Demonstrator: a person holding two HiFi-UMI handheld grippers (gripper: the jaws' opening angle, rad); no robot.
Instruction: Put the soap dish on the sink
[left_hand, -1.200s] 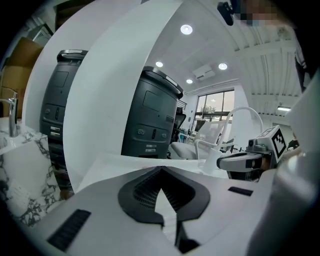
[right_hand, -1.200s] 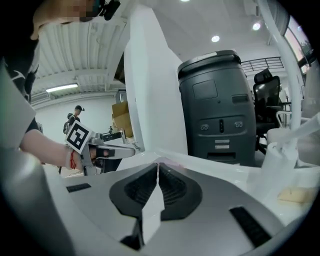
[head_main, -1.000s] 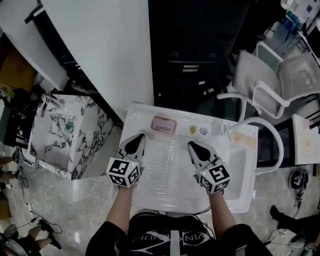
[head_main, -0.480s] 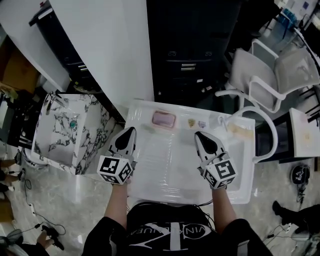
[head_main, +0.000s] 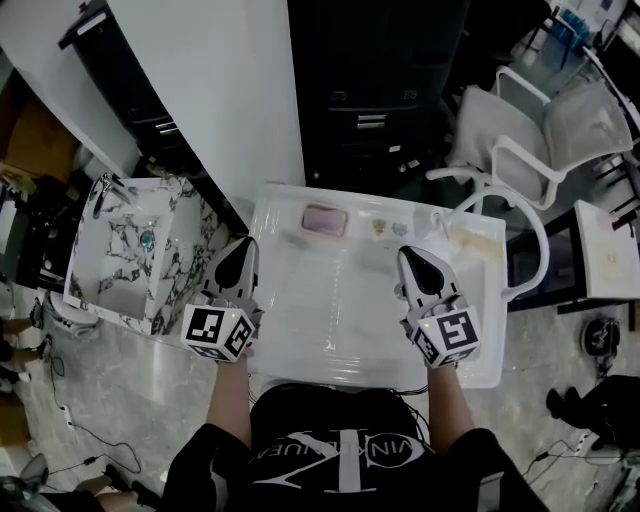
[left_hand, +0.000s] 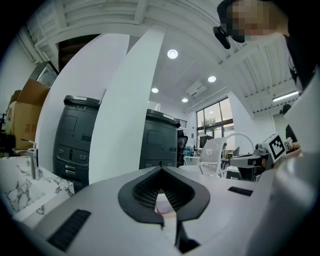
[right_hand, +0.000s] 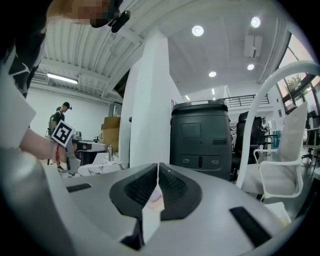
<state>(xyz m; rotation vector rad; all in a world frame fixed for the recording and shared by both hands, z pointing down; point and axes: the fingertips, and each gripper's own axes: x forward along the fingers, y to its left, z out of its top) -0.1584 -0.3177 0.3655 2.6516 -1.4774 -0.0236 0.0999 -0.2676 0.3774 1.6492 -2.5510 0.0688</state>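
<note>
The pink soap dish (head_main: 325, 221) lies flat on the back ledge of the white sink (head_main: 300, 350), left of the middle. Both grippers hover over the sink's front half, well short of the dish and pointing toward it. My left gripper (head_main: 240, 258) hangs over the sink's left rim, jaws shut and empty. My right gripper (head_main: 414, 262) is over the basin's right part, also shut and empty. In the left gripper view the jaws (left_hand: 161, 169) meet at their tips; in the right gripper view they (right_hand: 158, 165) are pressed together too.
A marble-patterned sink (head_main: 130, 250) stands to the left. A curved white tube (head_main: 535, 240) arches over the white sink's right end, near a pale yellowish pad (head_main: 478, 243). Two small stickers (head_main: 390, 228) sit on the ledge. Dark cabinet (head_main: 370, 110) behind, white chairs (head_main: 540, 140) at upper right.
Both grippers have risen and drawn back from the soap dish toward the person, spreading a little further apart. The dish has stayed on the ledge. Jaws remain shut.
</note>
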